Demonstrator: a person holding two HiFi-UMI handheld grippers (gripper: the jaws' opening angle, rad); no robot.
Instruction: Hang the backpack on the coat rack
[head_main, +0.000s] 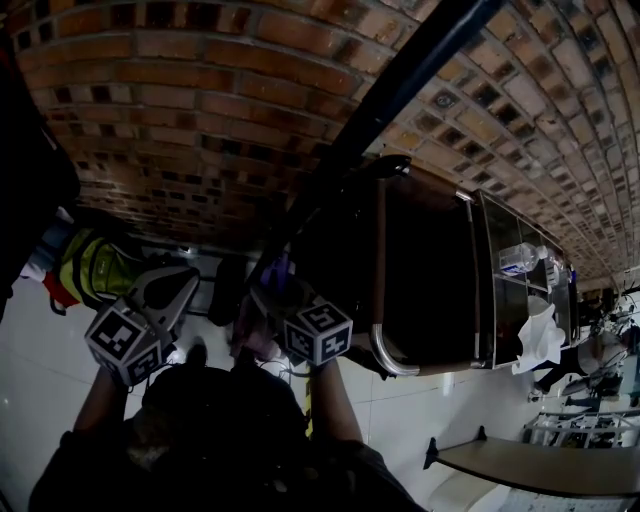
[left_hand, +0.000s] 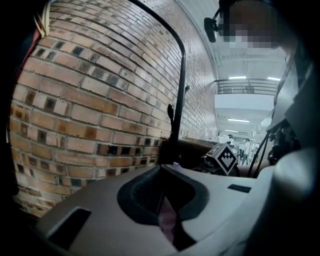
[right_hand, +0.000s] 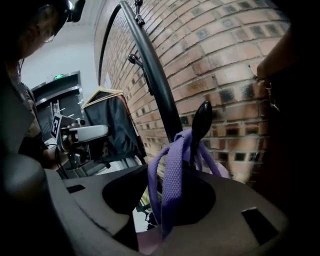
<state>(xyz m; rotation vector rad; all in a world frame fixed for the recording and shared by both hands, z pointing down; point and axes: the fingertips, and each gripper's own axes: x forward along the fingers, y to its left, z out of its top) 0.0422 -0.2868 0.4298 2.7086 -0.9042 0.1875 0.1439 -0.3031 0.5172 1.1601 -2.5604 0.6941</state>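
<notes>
The coat rack's black pole (head_main: 400, 80) rises in front of a brick wall. In the right gripper view a purple strap (right_hand: 172, 185) of the backpack is looped over a black hook (right_hand: 201, 120) on the pole (right_hand: 155, 75). My right gripper (right_hand: 150, 210) stands open, with the strap hanging down between its jaws and a gap showing beside it. In the head view this gripper (head_main: 272, 292) sits right at the pole, with the strap (head_main: 276, 268) above it. My left gripper (left_hand: 167, 202) is shut on a fold of pinkish backpack fabric (left_hand: 168, 222). It is just left of the right one (head_main: 188, 280).
A dark brown cabinet (head_main: 430, 270) stands right of the pole. A yellow-green bag (head_main: 95, 265) hangs at the left, and a dark bag (right_hand: 112, 125) hangs on the rack beyond my left gripper (right_hand: 87, 132). White tiled floor (head_main: 420, 410) lies below.
</notes>
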